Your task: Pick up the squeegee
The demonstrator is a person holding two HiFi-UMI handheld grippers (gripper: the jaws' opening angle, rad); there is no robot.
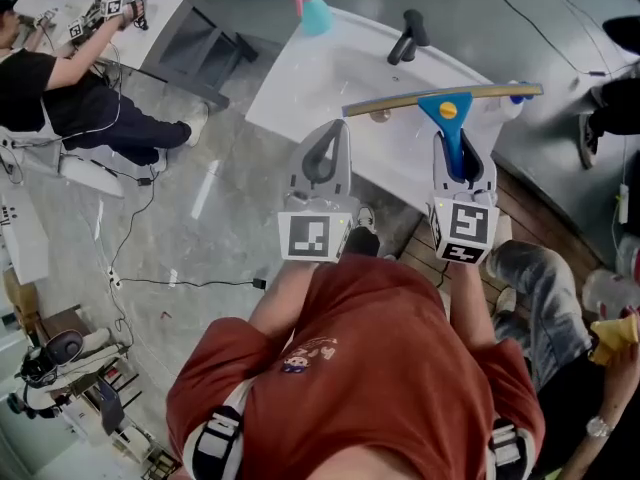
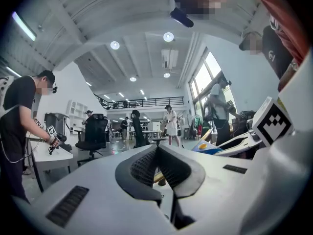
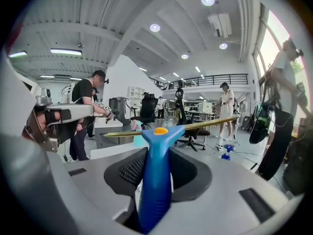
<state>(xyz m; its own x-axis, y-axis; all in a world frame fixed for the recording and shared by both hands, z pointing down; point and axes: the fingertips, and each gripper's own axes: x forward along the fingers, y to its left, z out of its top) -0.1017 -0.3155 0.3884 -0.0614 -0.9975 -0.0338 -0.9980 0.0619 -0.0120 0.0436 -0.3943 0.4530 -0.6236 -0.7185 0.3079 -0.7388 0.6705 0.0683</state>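
Grey polished concrete fills the workshop, seen steeply from above, with cables trailing across it. A white table (image 1: 300,88) stands ahead at the far centre. A person in a red shirt (image 1: 370,368) stands at its near edge with both arms stretched forward. Another person (image 1: 50,88) sits at a desk far to the left.

The right gripper (image 1: 462,158) is clamped on the squeegee (image 1: 447,108). Its jaws stand partly apart because the thick blue handle fills the gap between the pads. The handle points away from the person, and the long yellowish blade lies crosswise at its far end. The tool appears to be held above the table rather than resting on it. Gripping the handle keeps the blade free and level, so the pick-up looks essentially done.

The left gripper (image 1: 325,158) hovers just left of the right one, near the blade's left end. Its jaw tips meet with nothing between them, so it seems only to stand by.

A pale blue spray bottle (image 1: 312,10) sits at the table's far left corner. A black handled tool (image 1: 408,36) lies further right.
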